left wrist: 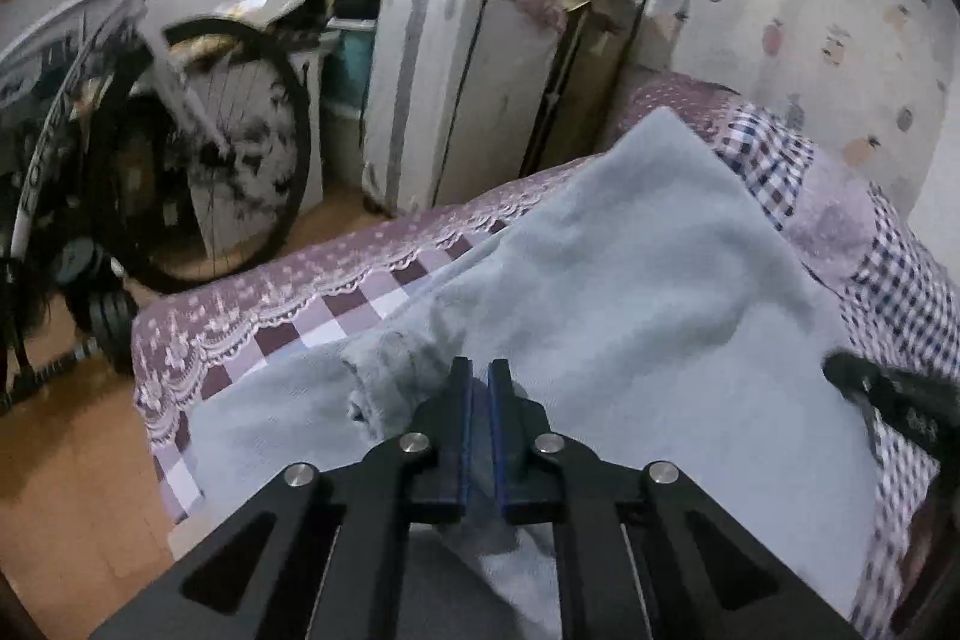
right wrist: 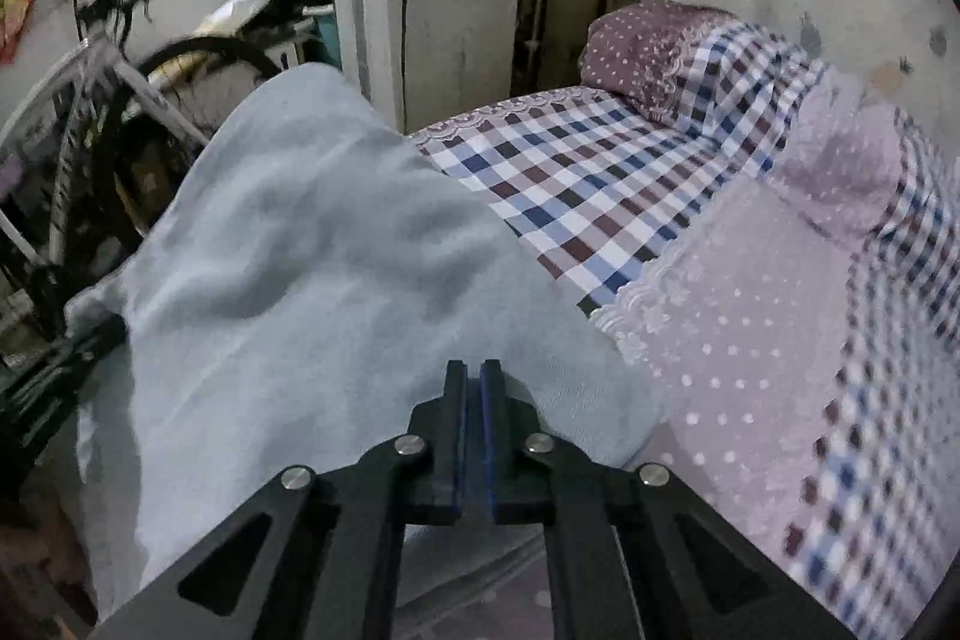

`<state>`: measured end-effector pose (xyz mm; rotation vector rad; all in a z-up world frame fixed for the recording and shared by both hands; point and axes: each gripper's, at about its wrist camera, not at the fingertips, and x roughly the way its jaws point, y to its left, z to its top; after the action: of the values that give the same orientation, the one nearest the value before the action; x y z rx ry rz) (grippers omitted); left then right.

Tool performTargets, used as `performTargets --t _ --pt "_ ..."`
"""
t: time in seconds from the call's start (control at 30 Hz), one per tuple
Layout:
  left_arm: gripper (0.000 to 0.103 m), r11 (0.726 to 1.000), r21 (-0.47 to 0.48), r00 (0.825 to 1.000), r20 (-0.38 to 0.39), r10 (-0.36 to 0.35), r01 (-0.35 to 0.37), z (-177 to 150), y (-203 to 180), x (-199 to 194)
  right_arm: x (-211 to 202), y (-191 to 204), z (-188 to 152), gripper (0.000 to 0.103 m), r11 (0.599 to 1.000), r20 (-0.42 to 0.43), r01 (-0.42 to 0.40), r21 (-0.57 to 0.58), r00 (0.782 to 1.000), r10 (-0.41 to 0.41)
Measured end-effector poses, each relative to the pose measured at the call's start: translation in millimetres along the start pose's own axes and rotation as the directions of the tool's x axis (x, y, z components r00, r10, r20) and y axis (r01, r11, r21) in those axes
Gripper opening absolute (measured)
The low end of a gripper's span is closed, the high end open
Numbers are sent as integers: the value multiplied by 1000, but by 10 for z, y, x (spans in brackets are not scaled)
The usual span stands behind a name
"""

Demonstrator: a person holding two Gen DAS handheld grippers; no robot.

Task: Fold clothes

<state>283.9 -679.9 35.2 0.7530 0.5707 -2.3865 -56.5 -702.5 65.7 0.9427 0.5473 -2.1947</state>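
Fleece garment (left wrist: 630, 292) is pinched by both hand-held grippers, left (left wrist: 480, 376) and right (right wrist: 474, 376); only left view shows its cuff (left wrist: 384, 370).

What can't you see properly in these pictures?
- Left view: the left gripper hides the blue garment edge it pinches.
- Right view: the right gripper hides its pinched edge too.
- Both views: the garment's type is unclear, bunched up.
- Left view: the bicycle is blurred and cut off.

We count one pale blue fleece garment (left wrist: 630, 280), one white hard-shell suitcase (left wrist: 456, 100), one white-framed bicycle (left wrist: 180, 130), and two black grippers (left wrist: 480, 382) (right wrist: 474, 382).
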Motion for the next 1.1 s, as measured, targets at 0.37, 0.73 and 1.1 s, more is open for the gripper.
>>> performTargets --t 0.37,0.73,1.1 --pt "63 979 192 981 167 -94 61 -16 -696 -1143 -1415 -179 -363 44 1000 249 -1 4 969 0" --pt "85 931 227 905 255 -339 285 23 -1691 -2371 -3476 -1021 -1285 95 987 513 78 137 847 -139" --pt "90 808 197 794 164 -585 555 -354 -2872 -3211 -5027 -1780 -2560 102 963 583 173 205 769 -262"
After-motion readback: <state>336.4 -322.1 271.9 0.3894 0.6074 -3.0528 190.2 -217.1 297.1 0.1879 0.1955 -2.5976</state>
